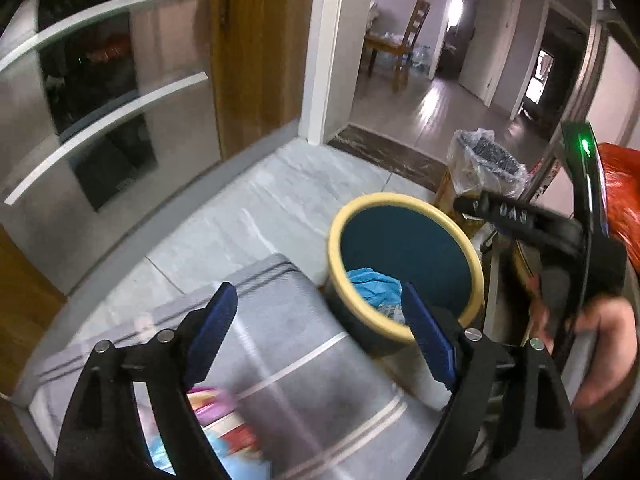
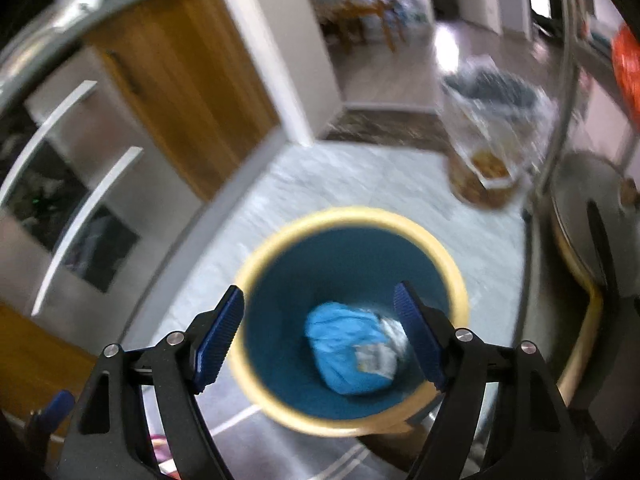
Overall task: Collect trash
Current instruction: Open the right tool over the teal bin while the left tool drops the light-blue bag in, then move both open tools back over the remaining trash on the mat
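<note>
Your left gripper (image 1: pixel 318 312) sat closest to its lens, its two blue pads spread wide with nothing between them, hanging over one grey mat (image 1: pixel 304 344) with pale stripes. Your right gripper (image 2: pixel 320 320) was likewise wide open and empty, poised directly above the bin.

You had one blue bin (image 2: pixel 352 264) with a cream rim standing upright on the pale tiled floor (image 1: pixel 256 208), its mouth facing straight up and its long axis vertical; in the left view it stood at the mat's far right corner, touching or just overlapping the edge. Inside it lay one crumpled blue wrapper bundle (image 2: pixel 344 348), resting at the bottom with a bit of silvery printed packaging (image 2: pixel 384 352) against its right side. The bundle was too crushed and blurred for you to read any direction from it.

Beyond the bin you had one second basket lined with a clear plastic bag (image 1: pixel 486 164), near the doorway. One orange bag (image 1: pixel 620 192) showed at the right edge. Some colourful pink and red packaging (image 1: pixel 224 424) lay on the mat under your left gripper, too smeared to count.
</note>
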`<state>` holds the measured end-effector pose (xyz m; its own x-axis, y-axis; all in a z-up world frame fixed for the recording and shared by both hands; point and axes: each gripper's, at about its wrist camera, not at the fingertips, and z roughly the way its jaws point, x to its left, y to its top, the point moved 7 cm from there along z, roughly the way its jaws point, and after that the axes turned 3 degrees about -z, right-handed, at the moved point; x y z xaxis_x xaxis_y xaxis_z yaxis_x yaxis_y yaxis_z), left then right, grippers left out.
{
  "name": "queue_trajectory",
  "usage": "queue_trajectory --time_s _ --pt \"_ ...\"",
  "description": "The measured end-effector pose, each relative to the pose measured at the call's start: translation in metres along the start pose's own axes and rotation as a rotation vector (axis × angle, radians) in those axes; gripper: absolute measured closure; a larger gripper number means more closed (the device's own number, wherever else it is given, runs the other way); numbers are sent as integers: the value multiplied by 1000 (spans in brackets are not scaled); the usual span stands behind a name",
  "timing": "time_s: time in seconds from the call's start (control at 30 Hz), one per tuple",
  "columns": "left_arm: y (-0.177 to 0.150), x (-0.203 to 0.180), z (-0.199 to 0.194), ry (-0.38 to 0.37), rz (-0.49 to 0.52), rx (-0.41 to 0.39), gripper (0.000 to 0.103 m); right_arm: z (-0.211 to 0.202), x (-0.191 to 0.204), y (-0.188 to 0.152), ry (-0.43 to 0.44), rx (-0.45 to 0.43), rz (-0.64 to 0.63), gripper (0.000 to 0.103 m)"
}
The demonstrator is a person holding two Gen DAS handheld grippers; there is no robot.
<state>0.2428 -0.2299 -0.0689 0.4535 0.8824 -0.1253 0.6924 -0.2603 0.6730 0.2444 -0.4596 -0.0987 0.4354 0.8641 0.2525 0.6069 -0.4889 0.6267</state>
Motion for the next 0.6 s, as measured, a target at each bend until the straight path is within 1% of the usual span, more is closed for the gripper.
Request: queue_trajectory --time_s 0.03,0.1,0.13,0.27,0.33,0.37,0.47,0.6 --pt "-1 4 -14 2 3 -20 14 -10 8 3 13 -29 -27 22" --pt "-4 19 -48 8 1 -65 12 -31 26 7 48 -82 -70 20" --pt "-6 24 -59 14 -1 -77 12 -40 35 7 75 -99 -74 19" --pt "-15 60 -108 67 -43 -118 8 -71 66 -2 189 -132 -71 15" --pt "-22 78 -124 96 -63 -123 7 -91 89 -12 256 -154 -124 13" --pt "-28 86 -130 108 -69 -120 7 -99 100 -19 285 -157 -157 12" --pt "-44 107 -144 147 -88 -110 6 -110 122 -38 323 -136 -225 11" --pt "-69 139 -154 217 -123 -93 6 -113 144 -69 363 -60 -281 10"
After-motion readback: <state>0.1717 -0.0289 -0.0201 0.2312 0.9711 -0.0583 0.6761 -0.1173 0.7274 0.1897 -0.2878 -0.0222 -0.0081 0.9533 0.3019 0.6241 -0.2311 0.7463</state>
